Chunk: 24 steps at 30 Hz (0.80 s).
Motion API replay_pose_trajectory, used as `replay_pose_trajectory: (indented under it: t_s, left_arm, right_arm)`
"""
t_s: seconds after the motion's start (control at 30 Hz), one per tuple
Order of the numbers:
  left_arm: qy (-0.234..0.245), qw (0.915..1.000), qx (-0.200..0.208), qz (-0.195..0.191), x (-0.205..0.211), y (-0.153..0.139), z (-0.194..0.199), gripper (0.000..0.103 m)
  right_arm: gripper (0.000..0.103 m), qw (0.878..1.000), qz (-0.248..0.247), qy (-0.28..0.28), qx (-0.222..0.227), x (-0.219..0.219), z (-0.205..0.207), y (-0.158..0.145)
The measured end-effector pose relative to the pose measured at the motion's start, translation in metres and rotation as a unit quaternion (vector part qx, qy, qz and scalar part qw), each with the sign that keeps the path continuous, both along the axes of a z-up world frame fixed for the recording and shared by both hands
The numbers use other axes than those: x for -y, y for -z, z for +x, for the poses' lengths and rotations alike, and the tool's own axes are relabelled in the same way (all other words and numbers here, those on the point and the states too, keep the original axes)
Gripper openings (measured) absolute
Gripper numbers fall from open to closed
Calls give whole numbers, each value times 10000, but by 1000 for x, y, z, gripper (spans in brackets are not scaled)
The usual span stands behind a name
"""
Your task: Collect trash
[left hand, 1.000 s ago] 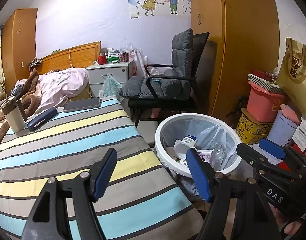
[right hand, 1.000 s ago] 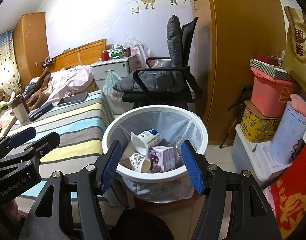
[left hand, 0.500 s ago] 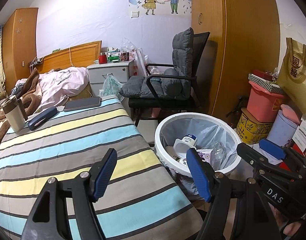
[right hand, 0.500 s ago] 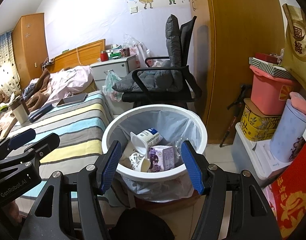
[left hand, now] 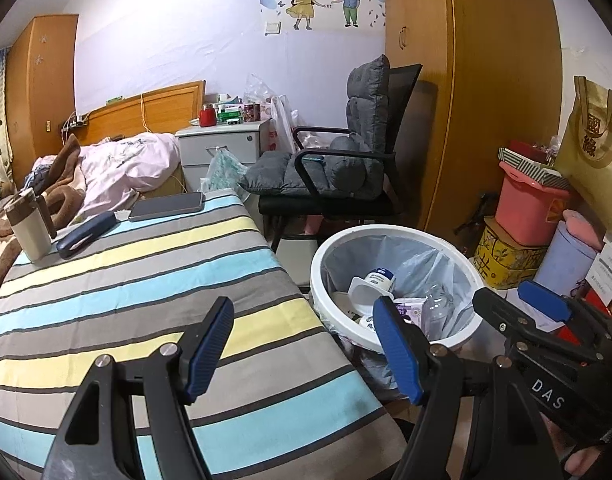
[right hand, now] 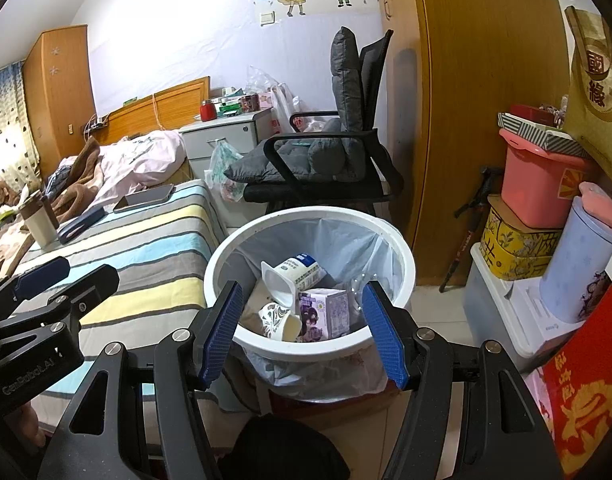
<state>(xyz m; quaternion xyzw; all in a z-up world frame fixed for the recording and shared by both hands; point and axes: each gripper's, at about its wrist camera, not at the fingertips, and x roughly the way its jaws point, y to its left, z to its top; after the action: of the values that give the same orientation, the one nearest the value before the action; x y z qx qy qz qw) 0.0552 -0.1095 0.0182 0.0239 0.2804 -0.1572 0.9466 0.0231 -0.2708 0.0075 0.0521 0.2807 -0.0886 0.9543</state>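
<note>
beside the bed's (left hand: 145, 280) right edge a white bin (right hand: 221, 264) stands on the floor, lined with a clear bag. trash lies at its bottom: a white yogurt cup (right hand: 293, 276) on its side, a purple carton (right hand: 326, 314) just beside it, a patterned paper cup (right hand: 279, 320) touching both, and a clear bottle (left hand: 436, 300) against the liner on the right.

the right gripper (right hand: 301, 328) hangs over the near rim of the bin, its blue pads apart with nothing between them but the view of the trash below. the left gripper (left hand: 301, 348) hangs over the near right corner of the bed, jaws likewise spread and empty; its right finger (left hand: 394, 352) overlaps the bin's near left rim in the left wrist view. each gripper shows at the edge of the other's view, well apart.

on the striped bed cover, near the far left corner, a mug (left hand: 29, 228) stands upright, a dark case (left hand: 85, 228) lies just beside it, and a phone (left hand: 165, 206) lies flat at the far edge. behind the bin is a black chair (right hand: 330, 168) with grey cushions, and boxes and tubs are stacked to the right.
</note>
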Motion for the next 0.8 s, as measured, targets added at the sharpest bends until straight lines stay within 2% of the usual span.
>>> replay_pose_trajectory:
  t_s: [0.8]
  left_arm:
    - [-72, 9999, 62, -40, 0, 0, -1, 74]
  right_arm:
    - [64, 10000, 5, -12, -31, -2, 4, 2]
